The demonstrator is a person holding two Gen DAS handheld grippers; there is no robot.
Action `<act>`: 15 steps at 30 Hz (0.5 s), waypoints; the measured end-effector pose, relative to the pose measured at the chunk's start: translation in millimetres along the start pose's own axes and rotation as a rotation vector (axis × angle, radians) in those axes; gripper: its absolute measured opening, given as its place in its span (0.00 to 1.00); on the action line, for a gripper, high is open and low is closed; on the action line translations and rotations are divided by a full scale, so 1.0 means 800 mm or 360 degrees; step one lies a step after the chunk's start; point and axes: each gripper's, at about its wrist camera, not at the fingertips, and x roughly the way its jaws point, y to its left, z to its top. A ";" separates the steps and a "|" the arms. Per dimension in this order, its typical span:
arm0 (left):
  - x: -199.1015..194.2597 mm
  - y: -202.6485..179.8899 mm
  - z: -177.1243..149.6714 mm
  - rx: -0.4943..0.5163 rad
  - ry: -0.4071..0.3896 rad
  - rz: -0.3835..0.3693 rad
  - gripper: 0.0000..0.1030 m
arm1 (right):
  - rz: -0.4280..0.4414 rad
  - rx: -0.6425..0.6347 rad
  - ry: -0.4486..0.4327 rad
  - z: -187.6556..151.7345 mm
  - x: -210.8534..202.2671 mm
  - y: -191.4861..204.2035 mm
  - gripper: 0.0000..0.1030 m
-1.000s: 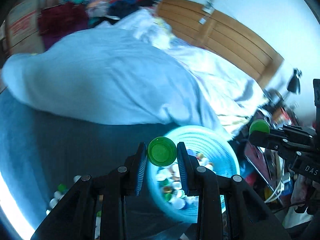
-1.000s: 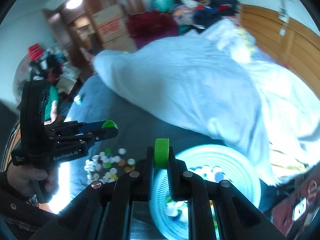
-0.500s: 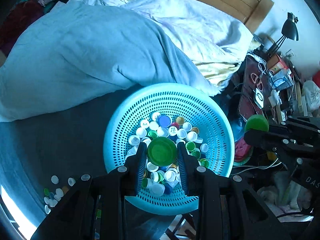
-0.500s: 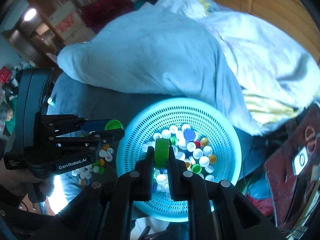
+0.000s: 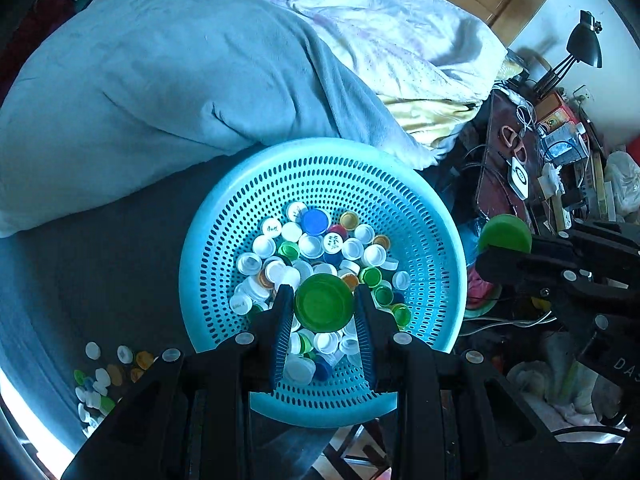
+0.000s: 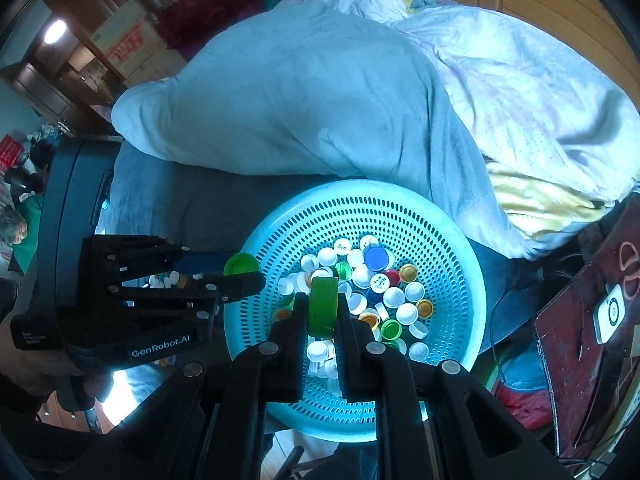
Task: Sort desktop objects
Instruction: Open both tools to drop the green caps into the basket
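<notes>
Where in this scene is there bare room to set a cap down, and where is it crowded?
Free: the dark bedsheet between the blue blanket, the basket and the loose caps; also the basket's upper inside wall. Crowded: the basket's bottom, heaped with caps, and the desk on the right.

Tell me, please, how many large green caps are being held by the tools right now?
2: one green cap in the left tool, flat-on; another green cap in the right tool, edge-on, both over the basket.
</notes>
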 end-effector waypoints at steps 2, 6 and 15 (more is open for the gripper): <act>0.001 0.000 -0.002 -0.0002 0.0002 0.0000 0.25 | 0.0002 -0.0005 0.0008 0.000 0.004 -0.001 0.12; 0.004 -0.001 -0.003 -0.0009 0.0004 -0.0001 0.25 | 0.0006 0.0003 0.0019 -0.004 0.009 -0.004 0.12; 0.004 -0.002 -0.005 -0.0012 0.0002 -0.0002 0.25 | 0.0030 0.0029 0.0067 -0.010 0.023 -0.011 0.13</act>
